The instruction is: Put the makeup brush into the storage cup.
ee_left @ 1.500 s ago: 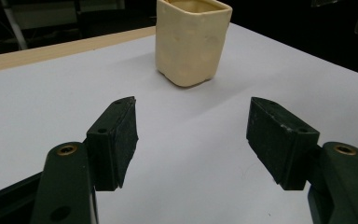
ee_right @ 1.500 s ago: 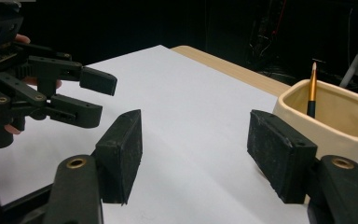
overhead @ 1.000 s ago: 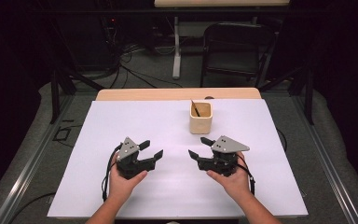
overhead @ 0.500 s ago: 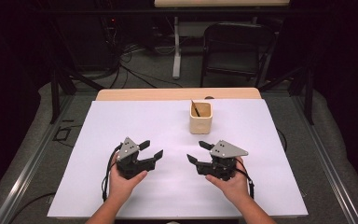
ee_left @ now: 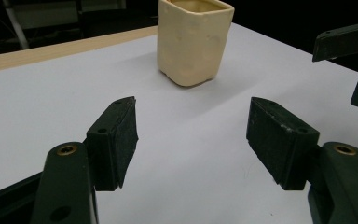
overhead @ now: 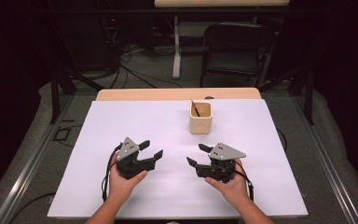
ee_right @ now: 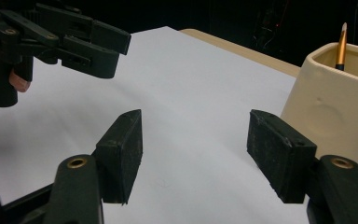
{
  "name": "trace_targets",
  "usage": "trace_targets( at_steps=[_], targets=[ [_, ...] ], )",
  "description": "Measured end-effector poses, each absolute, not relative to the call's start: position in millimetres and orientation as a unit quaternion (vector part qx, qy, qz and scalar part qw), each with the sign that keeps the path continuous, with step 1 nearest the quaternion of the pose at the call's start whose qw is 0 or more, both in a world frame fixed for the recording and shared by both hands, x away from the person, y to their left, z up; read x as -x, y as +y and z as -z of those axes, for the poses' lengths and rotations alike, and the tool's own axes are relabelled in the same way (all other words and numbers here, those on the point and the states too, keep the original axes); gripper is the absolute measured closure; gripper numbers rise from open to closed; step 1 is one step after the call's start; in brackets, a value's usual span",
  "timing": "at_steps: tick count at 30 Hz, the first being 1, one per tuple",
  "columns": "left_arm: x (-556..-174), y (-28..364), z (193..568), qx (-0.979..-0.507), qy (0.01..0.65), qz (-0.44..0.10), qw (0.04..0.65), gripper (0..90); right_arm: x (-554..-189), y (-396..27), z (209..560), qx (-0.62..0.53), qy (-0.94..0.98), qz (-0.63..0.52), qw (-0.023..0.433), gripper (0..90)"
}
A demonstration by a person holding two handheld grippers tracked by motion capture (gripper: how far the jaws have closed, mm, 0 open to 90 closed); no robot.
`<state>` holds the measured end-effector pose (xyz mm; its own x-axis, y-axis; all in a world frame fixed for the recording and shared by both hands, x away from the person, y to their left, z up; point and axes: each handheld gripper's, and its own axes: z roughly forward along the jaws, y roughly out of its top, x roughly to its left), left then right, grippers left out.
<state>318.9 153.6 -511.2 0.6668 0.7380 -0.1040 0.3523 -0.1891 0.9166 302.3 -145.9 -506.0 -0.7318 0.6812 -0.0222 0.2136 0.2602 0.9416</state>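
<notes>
High view: my left gripper [overhead: 152, 149] rests low over the white table [overhead: 121, 121], jaws wide apart and holding nothing. To the right, my right gripper [overhead: 198, 155] faces it, also wide open and empty. The cream cup [overhead: 200, 118] stands upright behind them, nearer to the right one, with a pencil [ee_right: 341, 46] leaning inside. I judge the pencil is the target, so I would approach from above, keep the jaws narrow enough to enter, and steady the cup against tipping.
</notes>
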Motion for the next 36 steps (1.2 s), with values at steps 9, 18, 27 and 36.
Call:
trace_targets(
  at_steps=[9,18,27,36],
  targets=[
    [-319,154,511,-0.748,0.364,-0.185,0.523,33.7,-300,-144,513,-0.292,0.767,-0.530,0.215,35.6],
    [-319,154,511,-0.748,0.365,-0.186,0.523,33.7,-300,-145,514,-0.296,0.763,-0.535,0.211,35.7],
    [-319,154,511,-0.747,0.365,-0.187,0.523,33.7,-301,-147,518,-0.302,0.764,-0.531,0.207,35.6],
    [-319,155,511,-0.747,0.366,-0.186,0.523,33.7,-302,-146,520,-0.302,0.772,-0.520,0.206,35.7]
  ],
)
